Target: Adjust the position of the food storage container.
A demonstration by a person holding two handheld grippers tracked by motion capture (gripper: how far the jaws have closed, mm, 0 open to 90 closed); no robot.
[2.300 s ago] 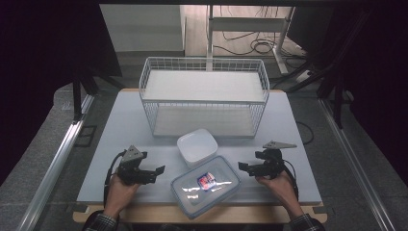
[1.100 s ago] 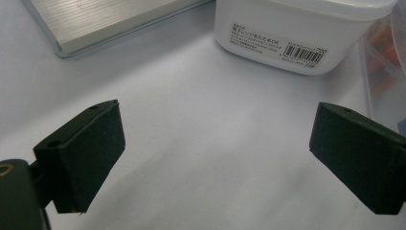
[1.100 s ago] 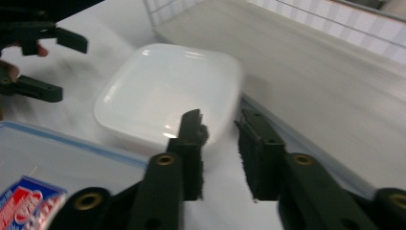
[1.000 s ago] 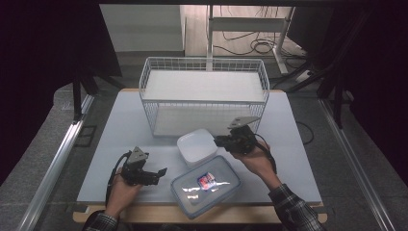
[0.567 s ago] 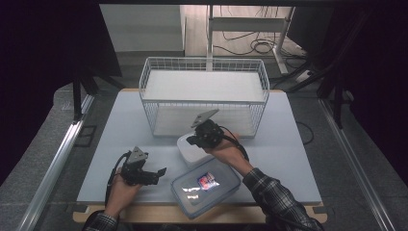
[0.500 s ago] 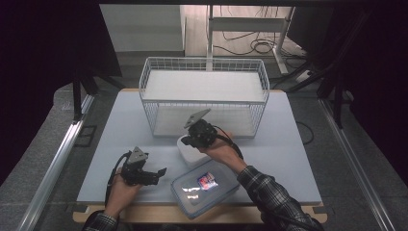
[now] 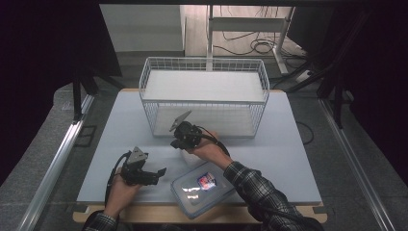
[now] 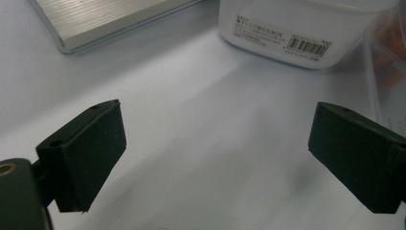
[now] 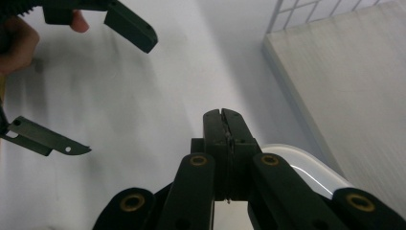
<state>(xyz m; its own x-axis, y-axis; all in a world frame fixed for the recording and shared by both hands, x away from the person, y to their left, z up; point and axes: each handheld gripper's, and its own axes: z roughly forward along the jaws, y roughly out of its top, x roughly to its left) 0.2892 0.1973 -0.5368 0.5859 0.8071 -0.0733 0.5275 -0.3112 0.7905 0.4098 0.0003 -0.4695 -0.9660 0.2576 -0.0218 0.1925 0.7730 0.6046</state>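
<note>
1. The right gripper (image 7: 179, 143) has its black jaws pressed flat together with nothing between them; they have just been closing. It hovers over the white plastic container (image 9: 306, 165), whose rounded, glossy rim shows just beneath the jaws in the right gripper view.
2. The left gripper (image 7: 155, 174) rests near the table's front edge, its matte black pads (image 8: 86, 155) standing wide apart and empty.
3. The white container (image 8: 306, 26), a smooth rounded box with a barcode label, stands just in front of the wire basket (image 7: 204, 95).
4. A clear lidded box (image 7: 202, 188) with a red label lies at the table's front edge.
5. The basket is white wire mesh, rectangular, with a pale board inside.
6. The tabletop (image 7: 288, 144) is smooth pale grey; dark curtains and floor cables surround it.
</note>
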